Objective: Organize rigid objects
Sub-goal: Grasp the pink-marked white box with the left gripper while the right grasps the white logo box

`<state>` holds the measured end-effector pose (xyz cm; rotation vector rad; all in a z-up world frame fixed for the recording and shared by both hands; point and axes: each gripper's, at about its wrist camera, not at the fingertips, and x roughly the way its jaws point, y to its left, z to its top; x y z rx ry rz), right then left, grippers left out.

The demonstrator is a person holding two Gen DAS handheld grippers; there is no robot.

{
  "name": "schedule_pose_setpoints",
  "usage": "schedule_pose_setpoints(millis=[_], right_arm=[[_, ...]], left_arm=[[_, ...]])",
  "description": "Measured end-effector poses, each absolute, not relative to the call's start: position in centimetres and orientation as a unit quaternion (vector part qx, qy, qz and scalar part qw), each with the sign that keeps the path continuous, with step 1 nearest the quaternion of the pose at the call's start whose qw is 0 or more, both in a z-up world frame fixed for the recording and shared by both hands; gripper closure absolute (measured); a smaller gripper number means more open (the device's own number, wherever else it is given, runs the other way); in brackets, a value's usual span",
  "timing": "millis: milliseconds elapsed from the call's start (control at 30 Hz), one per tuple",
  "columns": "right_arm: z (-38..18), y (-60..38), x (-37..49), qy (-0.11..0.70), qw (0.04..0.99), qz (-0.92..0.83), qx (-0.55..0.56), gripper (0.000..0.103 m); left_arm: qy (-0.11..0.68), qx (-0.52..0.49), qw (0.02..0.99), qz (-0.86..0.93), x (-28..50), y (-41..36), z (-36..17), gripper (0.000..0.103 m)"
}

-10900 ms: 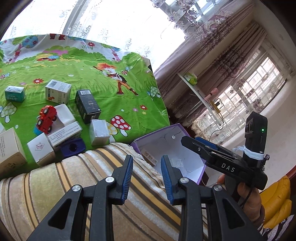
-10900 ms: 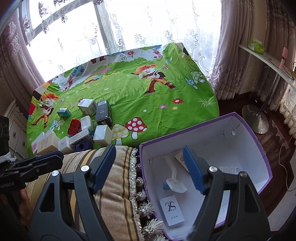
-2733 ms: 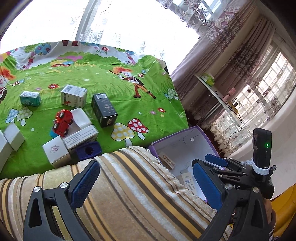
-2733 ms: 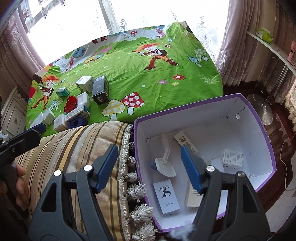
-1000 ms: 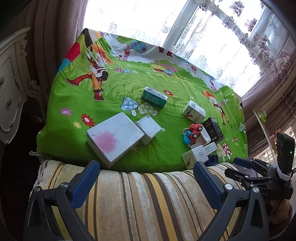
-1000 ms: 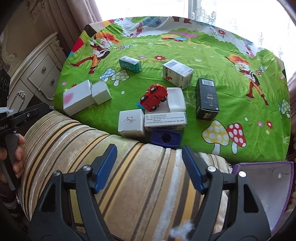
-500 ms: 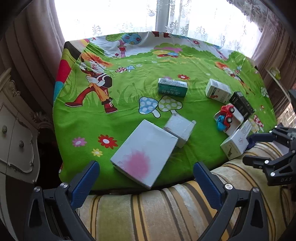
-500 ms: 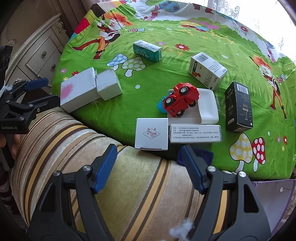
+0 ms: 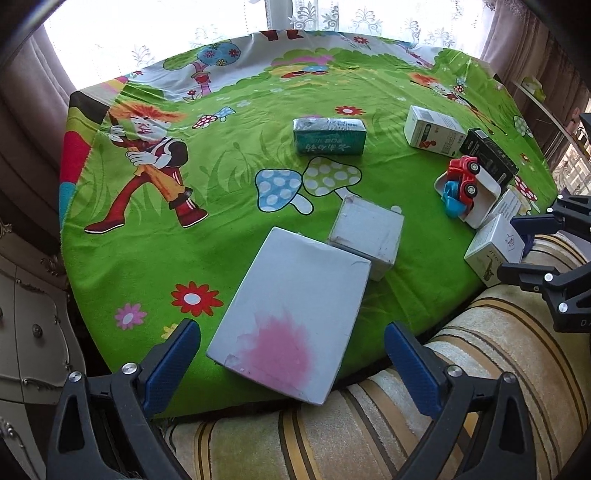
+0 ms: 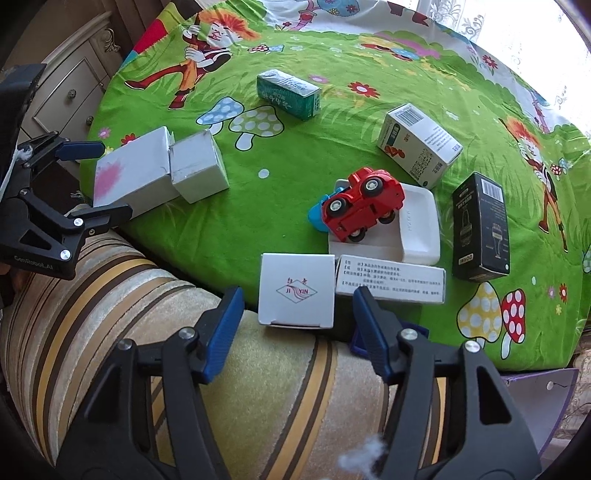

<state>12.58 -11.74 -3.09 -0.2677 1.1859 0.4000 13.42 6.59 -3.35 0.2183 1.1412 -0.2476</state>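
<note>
I see bright daylight through a lace-curtained window [image 9: 332, 22] at the far side, brown drapes [image 9: 22, 122] hanging on the left, a cream carved dresser [image 10: 70, 85] at the left, and a striped cushion [image 9: 369, 435] nearest me.

dark blue block [image 10: 413, 328] mostly hidden behind right fingers, purple box [image 10: 539, 391] cut off

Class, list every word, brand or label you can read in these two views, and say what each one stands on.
"JI YIN": on the small white box between the right tongs.
"GenRoboLAI": on the black body of the left tongs, seen in the right wrist view.
Rows of characters on the long white box: too small to read.
Print and barcodes on the teal box, white carton and black box: blurred.
</note>
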Motion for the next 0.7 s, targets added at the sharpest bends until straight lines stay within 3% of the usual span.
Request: schedule_pose_setpoints(millis=[67,100,700], right_arm=[[-3.0,-11.7,12.5,0.550,0.804,0.187,-0.126,0.050],[-3.0,-11.7,12.4,0.550,0.803,0.193,-0.124,0.058],[-0.8,-12.7,10.7,0.494,0.841,0.197,-0.102,0.058]], left_arm=[[0.543,0.103,0.825,-0.117,13.5,6.6,-3.7,0.025],[0.547,0.100,0.823,-0.117,13.6,6.7,-3.9,0.025],[0.496,0.051,0.862,-0.085,11.2,7.4,-0.5,0.028]])
